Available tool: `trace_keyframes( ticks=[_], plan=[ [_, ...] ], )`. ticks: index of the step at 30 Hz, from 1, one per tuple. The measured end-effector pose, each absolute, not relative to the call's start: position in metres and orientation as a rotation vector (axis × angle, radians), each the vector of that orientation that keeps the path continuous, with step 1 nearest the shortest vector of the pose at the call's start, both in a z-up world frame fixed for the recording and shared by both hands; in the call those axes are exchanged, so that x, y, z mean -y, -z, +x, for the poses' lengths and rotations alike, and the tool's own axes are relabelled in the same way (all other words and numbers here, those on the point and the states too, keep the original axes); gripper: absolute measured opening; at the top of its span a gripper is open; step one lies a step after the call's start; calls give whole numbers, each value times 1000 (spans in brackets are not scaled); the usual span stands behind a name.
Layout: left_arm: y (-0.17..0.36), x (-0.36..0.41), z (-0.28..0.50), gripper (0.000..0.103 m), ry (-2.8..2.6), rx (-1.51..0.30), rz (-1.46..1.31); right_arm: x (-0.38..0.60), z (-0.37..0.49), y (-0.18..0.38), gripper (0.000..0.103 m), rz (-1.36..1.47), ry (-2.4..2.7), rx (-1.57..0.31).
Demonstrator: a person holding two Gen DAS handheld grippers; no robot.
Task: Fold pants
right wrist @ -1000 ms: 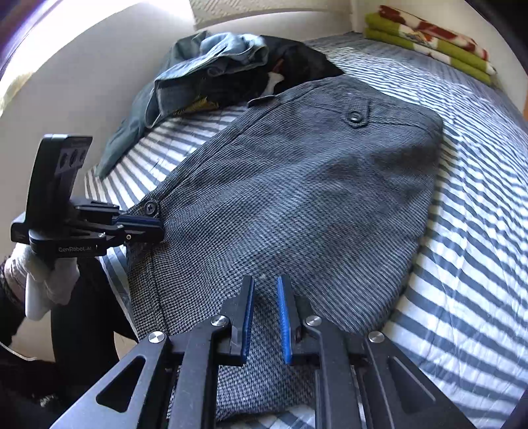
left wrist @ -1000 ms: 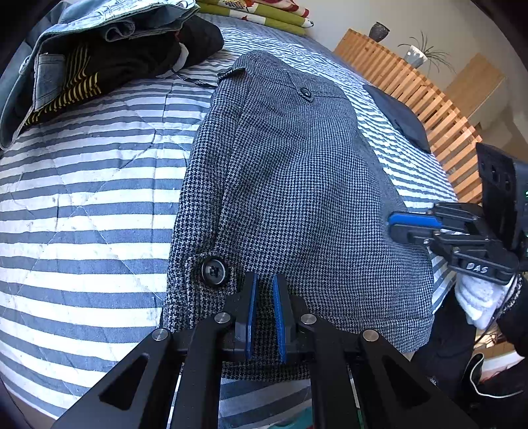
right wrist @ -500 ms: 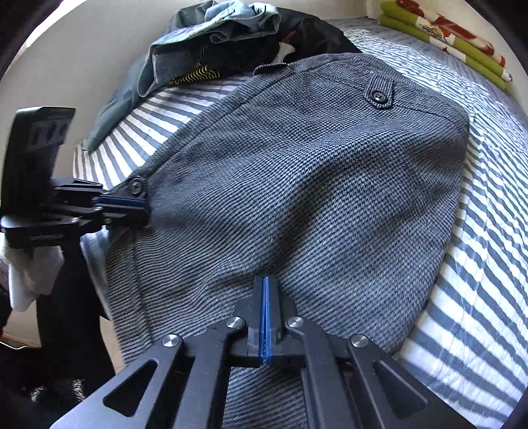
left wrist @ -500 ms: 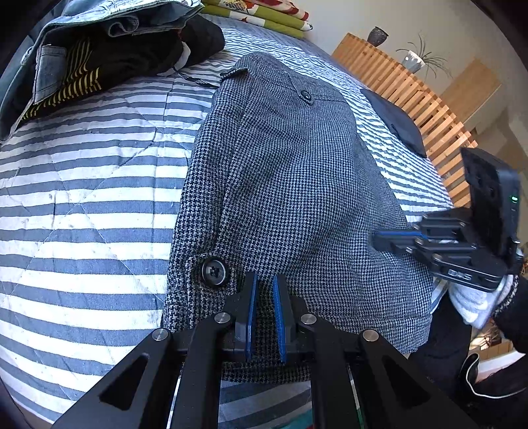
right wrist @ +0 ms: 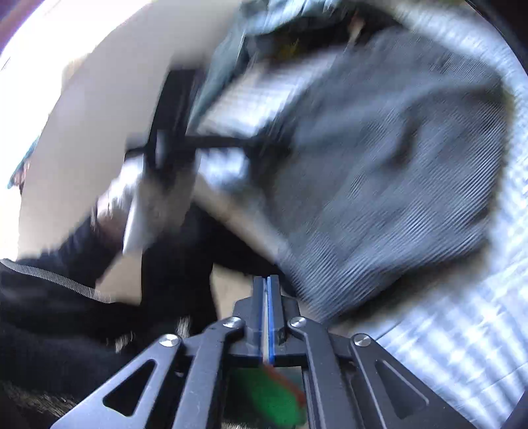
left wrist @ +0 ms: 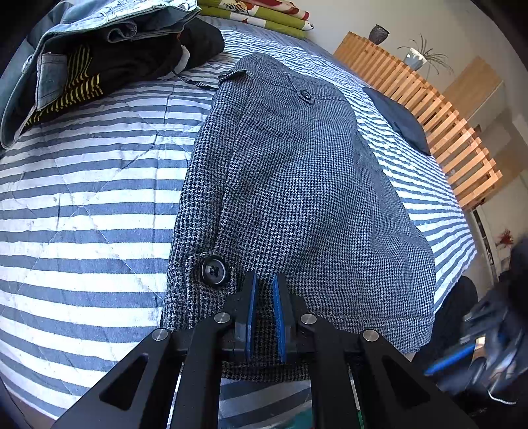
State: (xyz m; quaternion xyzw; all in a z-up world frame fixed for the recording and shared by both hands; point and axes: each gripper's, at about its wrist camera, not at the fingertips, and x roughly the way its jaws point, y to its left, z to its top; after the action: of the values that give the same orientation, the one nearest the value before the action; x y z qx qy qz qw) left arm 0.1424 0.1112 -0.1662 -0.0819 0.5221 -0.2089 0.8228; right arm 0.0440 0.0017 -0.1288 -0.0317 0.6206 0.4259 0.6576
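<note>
Left wrist view puts your left gripper point(left wrist: 264, 290) at the near hem of the folded houndstooth pants point(left wrist: 297, 184), its 2 blue pads a narrow gap apart with the checked cloth pinched up between them, just right of a large black button point(left wrist: 213, 270). The pants lie flat along the striped bedcover point(left wrist: 82, 204), waistband end far from you, with a small button point(left wrist: 306, 95) on the back pocket. A heap of other clothes point(left wrist: 82, 62) sits at the far left of the bed, folded green blankets point(left wrist: 260, 15) lie beyond, and a dark cloth point(left wrist: 401, 122) rests beside the wooden slat headboard point(left wrist: 439, 125). Your right gripper point(right wrist: 266, 290) has swung off the near edge of the bed; its jaws have just been opening, standing only a thin slit apart with nothing between them. That view is heavily blurred.
</note>
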Motion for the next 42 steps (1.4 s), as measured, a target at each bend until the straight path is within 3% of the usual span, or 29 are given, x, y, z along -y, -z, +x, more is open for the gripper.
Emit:
trace_keyframes(
  ticks=[1,4,6,9,14,21,28,32,35,37,38,40,42],
  plan=[
    [164,-111,141,11,442,-1111,-174,-8,35,133,33,-133,-946,-1412],
    [153,-112,134,11,444,-1099,-166,-7,24,125,34,-110,-914,-1355],
    [146,-113,129,11,449,-1094,-160,-7,16,112,34,-242,-814,-1242],
    [126,-114,127,12,451,-1062,-140,9,21,91,34,-141,-827,-1188],
    [100,-123,166,29,419,-1026,-139,57,58,56,34,-89,-503,-1008],
    [109,-101,256,30,420,-1063,-178,117,141,81,34,237,-293,-1098],
    [133,-49,311,30,421,-1062,-62,80,186,105,33,297,-440,-1112],
    [159,-69,331,15,357,-1102,-47,70,191,151,28,143,-375,-1267],
    [145,-87,328,16,386,-1089,-122,98,182,142,28,277,-459,-1257],
    [134,-98,323,24,420,-1079,-170,125,180,136,34,431,-470,-1250],
    [129,-103,321,45,415,-1076,-169,139,182,133,38,473,-434,-1242],
    [121,-112,317,75,395,-1069,-160,153,186,130,41,462,-363,-1220],
    [120,-115,317,76,413,-1073,-168,160,195,135,41,457,-326,-1234]
  ],
)
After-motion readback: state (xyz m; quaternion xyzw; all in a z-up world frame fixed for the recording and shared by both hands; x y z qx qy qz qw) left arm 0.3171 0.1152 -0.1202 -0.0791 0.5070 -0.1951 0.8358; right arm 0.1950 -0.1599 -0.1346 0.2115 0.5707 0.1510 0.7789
